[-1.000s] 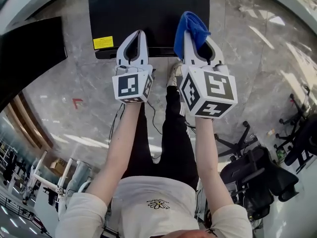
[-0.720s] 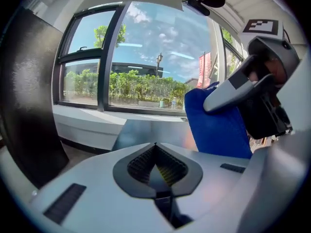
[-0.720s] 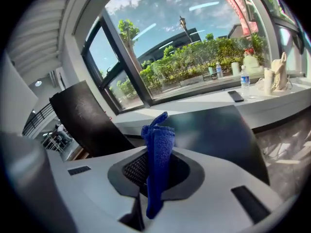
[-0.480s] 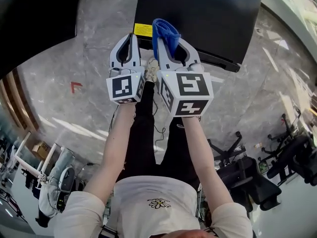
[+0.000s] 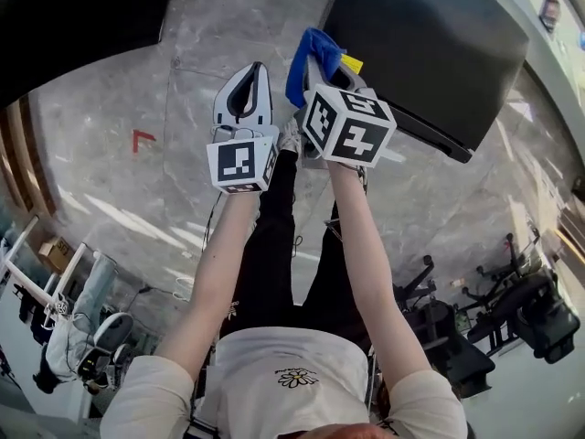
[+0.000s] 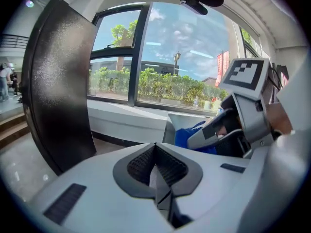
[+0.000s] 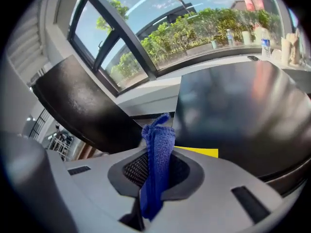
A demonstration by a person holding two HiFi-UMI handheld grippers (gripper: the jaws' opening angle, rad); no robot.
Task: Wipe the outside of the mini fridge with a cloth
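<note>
The black mini fridge [image 5: 430,44] stands on the marble floor at the head view's upper right, with a yellow label [image 5: 353,63] at its near corner. My right gripper [image 5: 315,62] is shut on a blue cloth [image 5: 309,55] and hovers at that corner. In the right gripper view the cloth [image 7: 158,154] sticks up between the jaws, with the fridge's dark side [image 7: 243,115] and the label [image 7: 197,152] just behind it. My left gripper [image 5: 250,79] is beside it to the left, shut and empty [image 6: 155,149]. It is over bare floor.
A second large black object [image 5: 73,12] fills the upper left, seen as a dark panel [image 6: 58,91] in the left gripper view. A red mark [image 5: 142,138] is on the floor. Office chairs [image 5: 512,314] stand at the lower right. Windows lie beyond the fridge.
The head view has swung left, so the fridge now sits at the upper right. My right gripper with the cloth has closed in on the fridge's labelled corner. Both stay shut.
</note>
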